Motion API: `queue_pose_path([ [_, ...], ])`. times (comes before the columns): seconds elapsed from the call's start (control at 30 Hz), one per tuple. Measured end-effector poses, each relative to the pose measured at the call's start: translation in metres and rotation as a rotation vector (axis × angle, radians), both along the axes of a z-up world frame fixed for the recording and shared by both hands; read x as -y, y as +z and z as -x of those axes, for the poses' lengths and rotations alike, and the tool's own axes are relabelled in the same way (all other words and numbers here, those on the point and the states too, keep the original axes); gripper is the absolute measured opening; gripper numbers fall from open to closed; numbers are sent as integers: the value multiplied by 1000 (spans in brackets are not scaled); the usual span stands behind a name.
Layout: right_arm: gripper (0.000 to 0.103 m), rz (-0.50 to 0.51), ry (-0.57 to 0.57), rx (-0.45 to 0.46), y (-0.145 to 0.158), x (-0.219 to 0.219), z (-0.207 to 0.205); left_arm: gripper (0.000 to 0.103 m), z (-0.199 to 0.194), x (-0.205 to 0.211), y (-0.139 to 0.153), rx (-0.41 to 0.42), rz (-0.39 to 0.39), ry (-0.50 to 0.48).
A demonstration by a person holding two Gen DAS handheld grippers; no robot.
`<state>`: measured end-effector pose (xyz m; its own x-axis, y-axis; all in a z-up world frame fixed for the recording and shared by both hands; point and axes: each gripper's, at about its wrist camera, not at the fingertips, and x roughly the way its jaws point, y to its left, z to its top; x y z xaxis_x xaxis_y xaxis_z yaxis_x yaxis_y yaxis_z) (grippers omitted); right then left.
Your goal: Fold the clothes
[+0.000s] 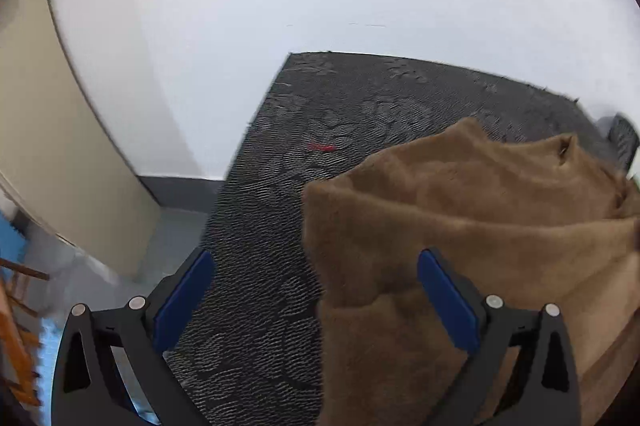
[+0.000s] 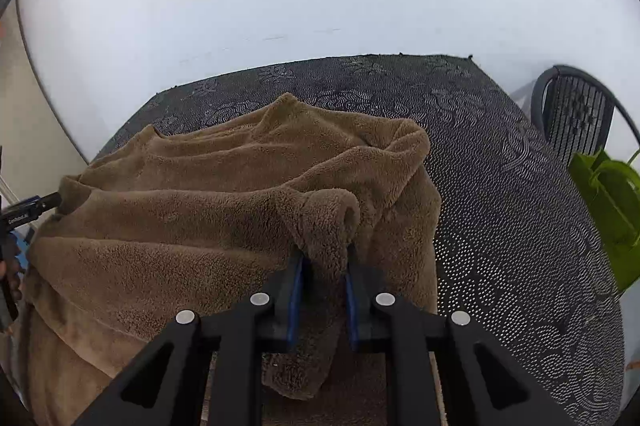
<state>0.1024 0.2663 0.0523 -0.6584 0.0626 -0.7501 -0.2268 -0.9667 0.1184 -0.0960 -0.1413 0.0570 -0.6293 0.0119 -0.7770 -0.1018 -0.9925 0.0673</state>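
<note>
**Brown fleece bunched on dark tabletop**

Right tongs pinch a rolled fold of the brown fleece garment, pads pressed on the cloth. Left tongs spread wide, nothing gripped; garment edge lies btwn the pads. Garment heaped on near-left part of patterned tabletop. Chair far right w/ green bag beside it.

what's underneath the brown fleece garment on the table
The brown fleece garment lies on a dark patterned table cover. Whatever else sits beneath its folds is hidden.
</note>
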Motion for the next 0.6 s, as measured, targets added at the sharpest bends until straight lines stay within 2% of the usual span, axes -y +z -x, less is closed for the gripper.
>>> queue_pose_path([
  [0.07, 25, 18, -3, 0, 0, -2, 0, 102, 9, -1, -2, 16, -1, 4],
  [0.13, 33, 17, -10, -10, 1, -1, -2, 102, 19, -3, -10, 16, 78, 34],
  [0.2, 63, 11, -25, -28, 5, -1, -5, 102, 26, -2, -17, 9, 152, 74],
  [0.23, 67, 2, -34, -43, 8, -1, -7, 102, 28, -1, -20, 8, 173, 87],
  [0.4, 68, -66, -63, -106, 25, 4, -12, 103, 32, 1, -29, 4, 194, 89],
  [0.5, 68, -62, -34, -130, 34, 12, -12, 103, 34, 3, -29, 6, 179, 99],
  [0.6, 68, -35, 47, -119, 32, 26, -4, 103, 30, 8, -23, 3, 155, 114],
])
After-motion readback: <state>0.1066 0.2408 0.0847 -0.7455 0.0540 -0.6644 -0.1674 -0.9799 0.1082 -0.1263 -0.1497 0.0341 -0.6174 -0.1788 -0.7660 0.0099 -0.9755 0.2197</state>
